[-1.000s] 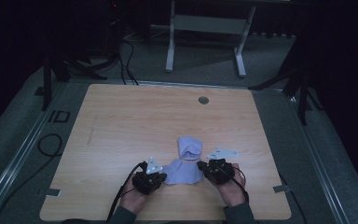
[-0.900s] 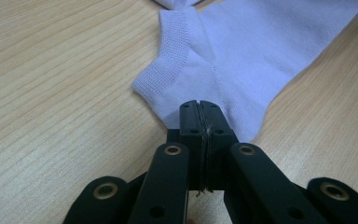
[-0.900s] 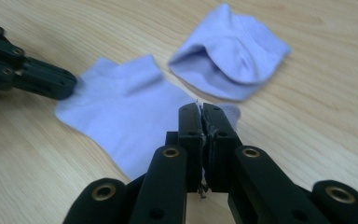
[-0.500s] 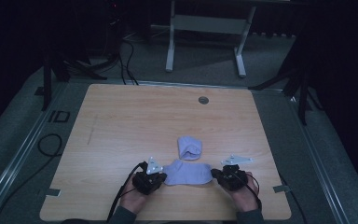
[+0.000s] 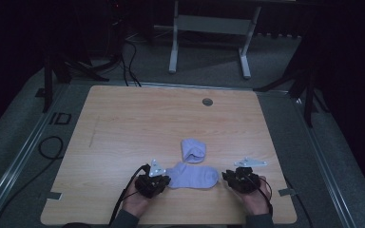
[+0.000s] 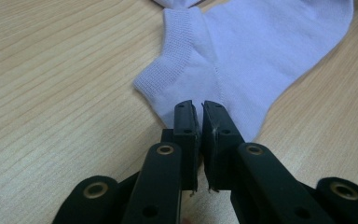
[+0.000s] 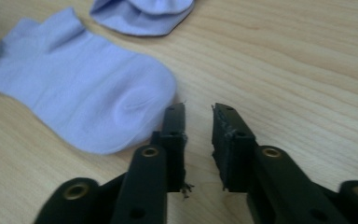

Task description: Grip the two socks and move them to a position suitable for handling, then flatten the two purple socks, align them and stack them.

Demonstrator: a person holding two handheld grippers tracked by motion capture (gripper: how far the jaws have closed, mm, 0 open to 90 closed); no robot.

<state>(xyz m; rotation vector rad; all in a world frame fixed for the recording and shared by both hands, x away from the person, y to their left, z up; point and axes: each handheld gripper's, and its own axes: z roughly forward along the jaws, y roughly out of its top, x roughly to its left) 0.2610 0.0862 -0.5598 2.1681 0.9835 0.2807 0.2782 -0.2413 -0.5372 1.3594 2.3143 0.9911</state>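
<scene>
A lavender sock point(image 5: 192, 175) lies flat on the wooden table point(image 5: 147, 118) between my two grippers. A second lavender sock point(image 5: 193, 149), folded, rests just beyond it. My left gripper point(image 5: 164, 180) sits at the flat sock's cuff end. In the left gripper view this sock point(image 6: 261, 42) runs under the tips of the left gripper point(image 6: 199, 105), whose jaws have just been opening to a narrow gap with nothing pinched. My right gripper point(image 5: 227, 176) stands off the toe end. The right gripper point(image 7: 198, 108) has just been opening, empty, with the sock's toe point(image 7: 84, 98) left of it and the folded sock point(image 7: 144, 14) beyond.
A round grommet hole point(image 5: 207, 101) sits near the table's far edge. Behind the table stands a grey metal frame point(image 5: 209, 28), and cables point(image 5: 128, 57) trail over the floor at the left. Tape marks point(image 5: 285, 192) sit at the near corners.
My right gripper moved right and slightly down, drawing the sock out flat, then let it go and its jaws parted. The left gripper stayed put and its jaws parted a little.
</scene>
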